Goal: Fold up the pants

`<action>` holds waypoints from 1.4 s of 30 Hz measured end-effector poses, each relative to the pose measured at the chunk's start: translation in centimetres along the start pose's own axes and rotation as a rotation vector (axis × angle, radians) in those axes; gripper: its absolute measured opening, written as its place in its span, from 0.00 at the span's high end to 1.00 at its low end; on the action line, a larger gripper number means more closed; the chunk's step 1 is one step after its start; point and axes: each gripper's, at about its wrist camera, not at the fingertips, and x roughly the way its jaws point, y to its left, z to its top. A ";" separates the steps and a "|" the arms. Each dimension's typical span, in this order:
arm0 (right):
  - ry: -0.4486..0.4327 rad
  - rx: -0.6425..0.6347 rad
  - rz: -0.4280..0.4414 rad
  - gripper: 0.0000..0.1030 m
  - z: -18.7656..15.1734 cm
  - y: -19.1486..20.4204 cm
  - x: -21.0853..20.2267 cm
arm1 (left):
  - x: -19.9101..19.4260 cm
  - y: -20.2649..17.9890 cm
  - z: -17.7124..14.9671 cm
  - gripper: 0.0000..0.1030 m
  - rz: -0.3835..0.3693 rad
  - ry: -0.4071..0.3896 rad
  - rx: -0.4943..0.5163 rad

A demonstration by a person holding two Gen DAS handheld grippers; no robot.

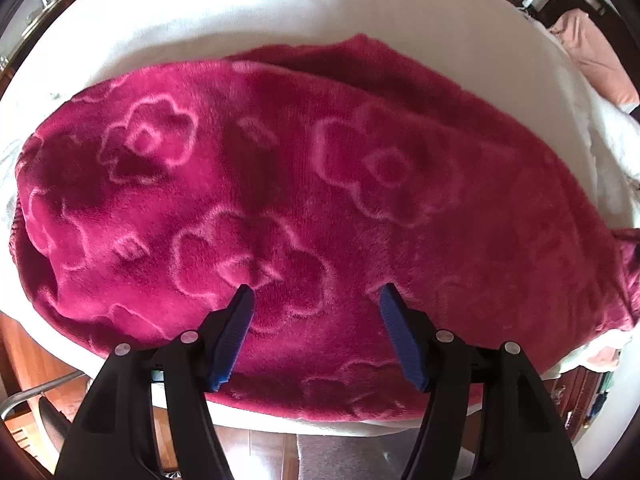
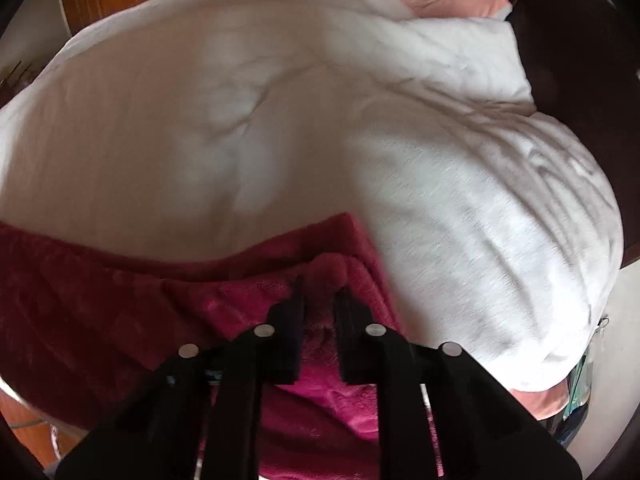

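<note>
Pants (image 1: 304, 184) | plush fleece, soft, limp, light | left tool (image 1: 316, 296) gaping, empty | right tool (image 2: 320, 300) pinching the edge: grip hems, corners

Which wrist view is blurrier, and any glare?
Right wrist: motion-smeared; right tool and pants soft, white bedding washed out. Left wrist: sharper; flower pattern on pants and left tool crisp, bedding overexposed. Both fisheye-bent.

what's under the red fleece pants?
The pants lie on a white bedcover, which shows on the far side and both ends. Wooden floor shows below the near edge. Whatever lies beneath the fleece itself is covered.
</note>
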 end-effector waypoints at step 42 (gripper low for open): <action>0.253 0.601 0.400 0.72 -14.3 -0.9 3.4 | 1.8 -4.7 -5.1 0.33 0.132 0.037 0.095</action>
